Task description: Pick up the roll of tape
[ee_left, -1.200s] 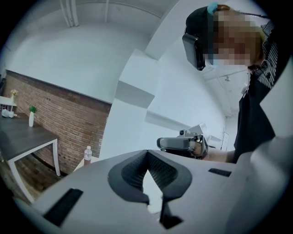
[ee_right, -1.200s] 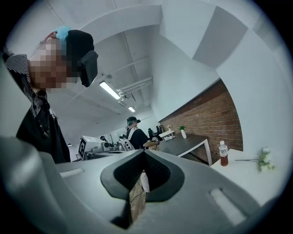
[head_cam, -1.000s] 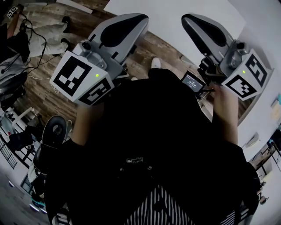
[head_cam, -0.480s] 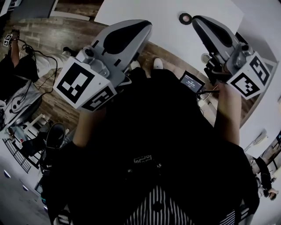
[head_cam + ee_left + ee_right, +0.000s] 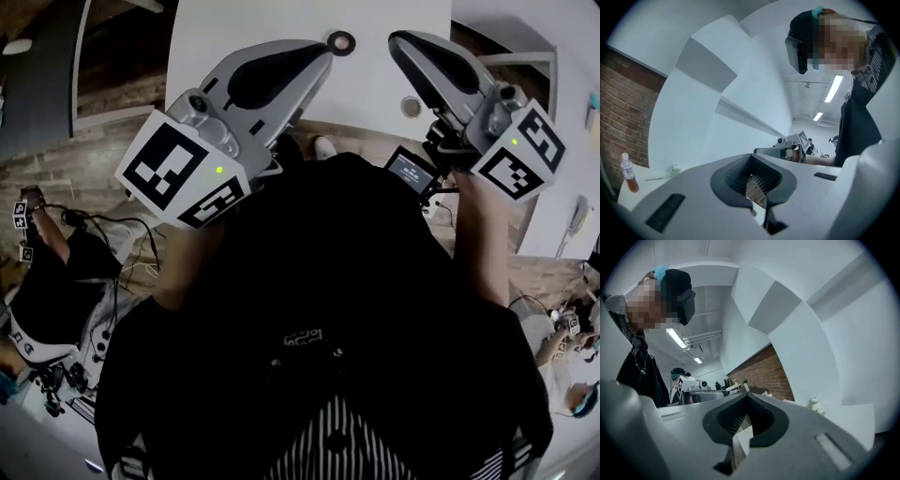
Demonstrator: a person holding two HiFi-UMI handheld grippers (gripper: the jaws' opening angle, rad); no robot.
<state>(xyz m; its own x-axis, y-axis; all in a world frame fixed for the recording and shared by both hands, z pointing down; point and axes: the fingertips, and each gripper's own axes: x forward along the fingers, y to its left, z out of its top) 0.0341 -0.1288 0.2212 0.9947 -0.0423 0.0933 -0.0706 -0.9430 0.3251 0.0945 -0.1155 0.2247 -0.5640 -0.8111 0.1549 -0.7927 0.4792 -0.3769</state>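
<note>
Left claw point(image 5: 319, 54) and right claw point(image 5: 401, 42) closed, held level

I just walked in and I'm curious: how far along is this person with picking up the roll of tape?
Nothing looks done yet: the roll of tape lies flat on the white table, untouched. In hand: the left gripper and right gripper point toward the table, jaws shut and empty. Left to do: open one pair of jaws, close them on the roll and lift it.
</note>
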